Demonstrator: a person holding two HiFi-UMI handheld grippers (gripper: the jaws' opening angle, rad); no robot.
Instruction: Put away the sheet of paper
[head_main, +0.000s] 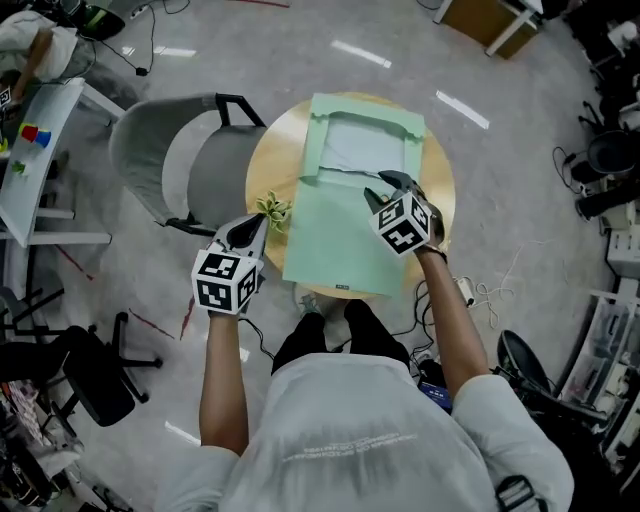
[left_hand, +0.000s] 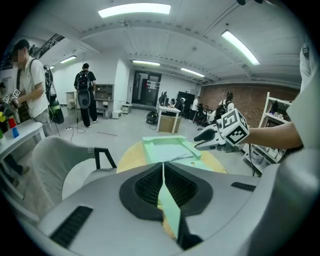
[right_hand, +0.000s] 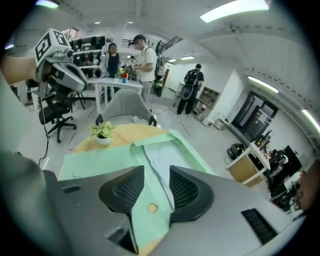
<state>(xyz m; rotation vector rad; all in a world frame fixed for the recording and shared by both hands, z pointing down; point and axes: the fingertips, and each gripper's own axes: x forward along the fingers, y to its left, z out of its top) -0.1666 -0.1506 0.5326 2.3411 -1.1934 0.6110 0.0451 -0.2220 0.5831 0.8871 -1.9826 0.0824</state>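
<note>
L hand-held gripper (left_hand: 163, 172) view only — jaws pinch folder (left_hand: 168, 148) edge.

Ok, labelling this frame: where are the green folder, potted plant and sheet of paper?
green folder (head_main: 340, 240), head view, lower flap
potted plant (head_main: 272, 210), head view, leaves
sheet of paper (head_main: 362, 148), head view, its middle

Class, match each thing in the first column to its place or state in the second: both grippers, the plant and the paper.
Column one:
1. left gripper
2. right gripper
3. potted plant
4. sheet of paper

Column two:
A. lies in the open green folder
B. jaws apart, nothing gripped
C. shut on the folder's edge
D. stands on the round table beside the folder

Pairs: 1-C, 2-B, 3-D, 4-A
</note>
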